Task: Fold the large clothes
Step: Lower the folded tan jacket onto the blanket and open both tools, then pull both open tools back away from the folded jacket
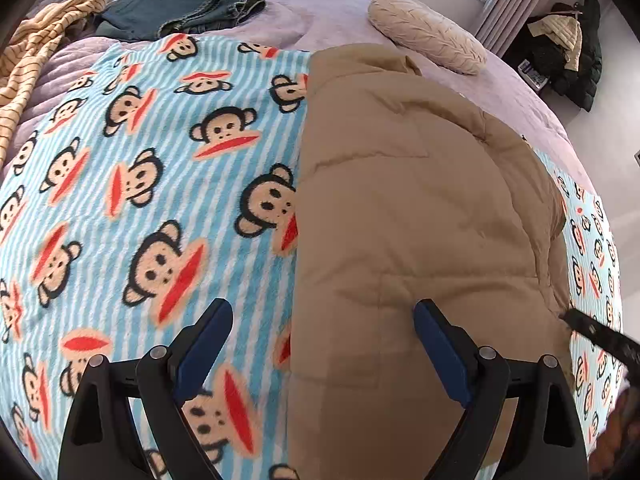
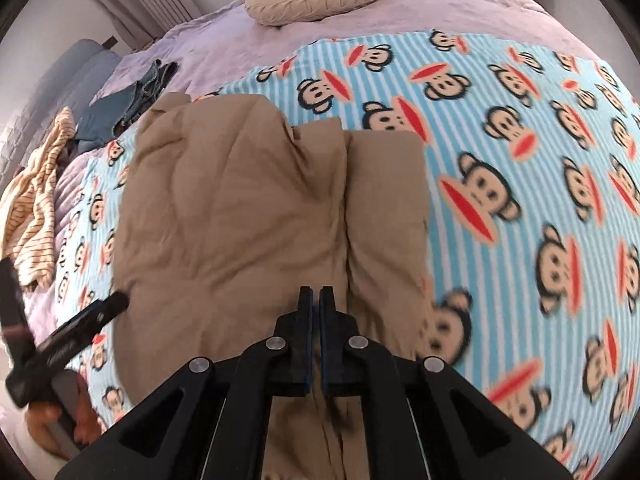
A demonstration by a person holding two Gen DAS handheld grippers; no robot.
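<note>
A large tan padded jacket [image 1: 420, 216] lies partly folded on a blue striped monkey-print blanket [image 1: 140, 184]. My left gripper [image 1: 323, 316] is open above the jacket's left edge, one finger over the blanket and one over the jacket. In the right wrist view the jacket [image 2: 240, 208] shows a folded strip along its right side. My right gripper [image 2: 316, 300] is shut over the jacket's near edge; nothing shows between the fingers. The left gripper's finger [image 2: 92, 320] shows at the jacket's left side, and the right gripper's finger [image 1: 600, 332] shows at its right side.
The blanket [image 2: 520, 160] covers a lilac bed [image 1: 320, 12]. A cream cushion [image 1: 428, 32], dark jeans [image 1: 176, 10] and a yellow striped garment [image 1: 40, 48] lie at the far side. Dark coats [image 1: 576, 48] hang at the back right.
</note>
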